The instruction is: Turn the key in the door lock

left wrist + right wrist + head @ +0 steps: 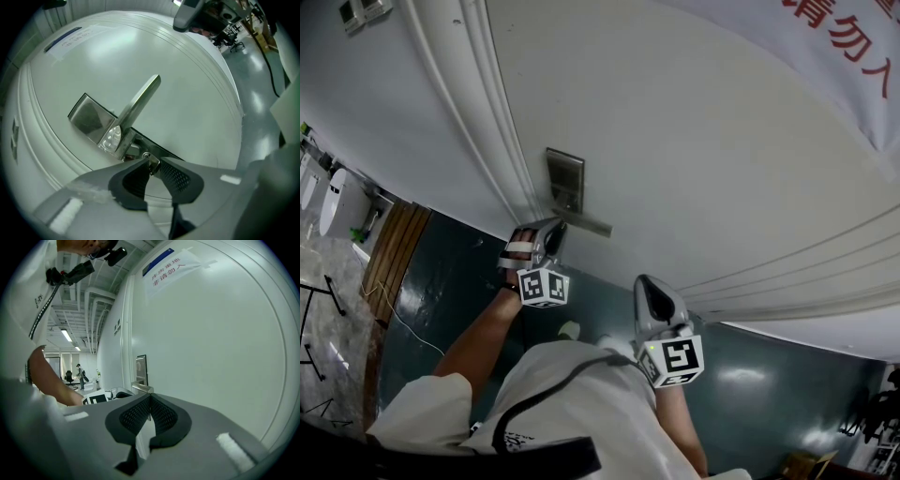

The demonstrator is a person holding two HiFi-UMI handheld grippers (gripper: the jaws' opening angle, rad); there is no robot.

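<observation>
A steel lock plate [565,180] with a lever handle [588,223] sits on the white door [694,141]. In the left gripper view a small metal key [153,163] sticks out of the keyhole [146,155] just below the lever handle [139,101]. My left gripper [151,168] is shut on the key, its tips pinching the key's head. In the head view the left gripper [553,232] is up against the lock. My right gripper [646,283] hangs lower and to the right, off the door, with its jaws shut [150,401] on nothing.
A white paper sign [168,266] with red print is stuck higher on the door. Dark glossy floor [450,281] lies below, with a cable [394,309] on it. In the right gripper view an office space shows at the left, with a person [78,372] far off.
</observation>
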